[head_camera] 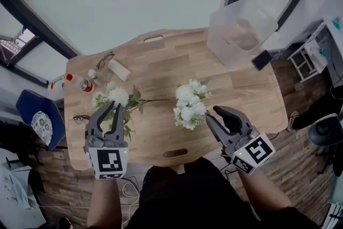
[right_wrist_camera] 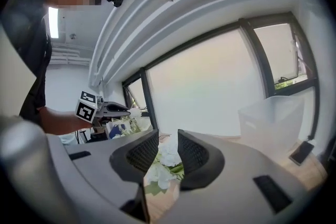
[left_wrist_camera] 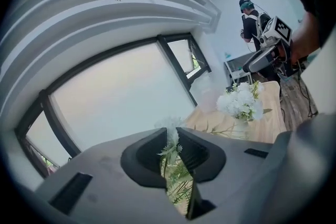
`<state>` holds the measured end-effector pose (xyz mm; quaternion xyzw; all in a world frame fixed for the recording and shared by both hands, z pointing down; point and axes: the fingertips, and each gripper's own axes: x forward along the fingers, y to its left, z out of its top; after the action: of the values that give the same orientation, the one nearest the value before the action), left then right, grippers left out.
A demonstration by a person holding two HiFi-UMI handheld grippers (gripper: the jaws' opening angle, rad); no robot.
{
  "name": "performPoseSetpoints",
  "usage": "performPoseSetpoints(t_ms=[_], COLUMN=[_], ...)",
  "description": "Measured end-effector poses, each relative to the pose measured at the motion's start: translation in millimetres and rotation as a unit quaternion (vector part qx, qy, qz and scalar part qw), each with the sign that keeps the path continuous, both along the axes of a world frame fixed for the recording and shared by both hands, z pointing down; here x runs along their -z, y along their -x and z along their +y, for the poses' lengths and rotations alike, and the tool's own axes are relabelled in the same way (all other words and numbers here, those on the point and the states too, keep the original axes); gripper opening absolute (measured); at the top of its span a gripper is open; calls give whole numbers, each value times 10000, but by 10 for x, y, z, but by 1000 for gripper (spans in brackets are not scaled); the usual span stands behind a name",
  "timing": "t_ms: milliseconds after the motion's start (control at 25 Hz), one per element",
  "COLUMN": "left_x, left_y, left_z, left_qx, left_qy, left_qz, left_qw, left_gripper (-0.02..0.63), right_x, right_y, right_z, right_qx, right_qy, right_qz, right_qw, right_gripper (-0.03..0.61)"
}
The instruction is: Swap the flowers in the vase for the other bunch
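A bunch of white flowers (head_camera: 190,104) stands upright at the middle of the wooden table (head_camera: 161,69); the blooms hide its vase from above. The pale vase (left_wrist_camera: 241,126) shows a little under the blooms (left_wrist_camera: 241,102) in the left gripper view. A second white bunch (head_camera: 118,97) lies flat at the left, its stem towards the vase. My left gripper (head_camera: 113,106) hovers over this lying bunch, jaws apart, leaves (left_wrist_camera: 176,176) showing through the gap. My right gripper (head_camera: 213,113) is open just right of the standing bunch, whose white blooms (right_wrist_camera: 167,157) show beyond the gap.
A clear plastic bin (head_camera: 241,29) stands at the back right corner, a dark phone (head_camera: 261,60) beside it. Glasses (head_camera: 104,59), a pale block (head_camera: 119,69) and a red-capped bottle (head_camera: 80,83) lie at the back left. A blue chair (head_camera: 40,120) is left of the table.
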<state>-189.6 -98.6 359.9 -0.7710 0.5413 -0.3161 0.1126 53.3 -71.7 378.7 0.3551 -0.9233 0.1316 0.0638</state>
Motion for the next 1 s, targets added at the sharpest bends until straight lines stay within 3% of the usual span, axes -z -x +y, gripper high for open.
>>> performPoseSetpoints(t_ms=[160,480,1000], left_x=[-54,-158,-178], left_y=[-36,6,66], left_z=[-9,-77,-61], left_qx=[158,16,-193], left_qy=[99,121,103], left_qz=[27,3,59], left_qw=[9998,9999,9997], left_gripper=[52,52,52], right_x=[-130,-391,-316], right_y=[27,181,344], right_z=[-116,-199,-143], right_qx=[166,200,161], right_qy=[226,538,485], right_qz=[-42,6,143], right_qw=[9996,9984,9986], right_gripper=[146,173,218])
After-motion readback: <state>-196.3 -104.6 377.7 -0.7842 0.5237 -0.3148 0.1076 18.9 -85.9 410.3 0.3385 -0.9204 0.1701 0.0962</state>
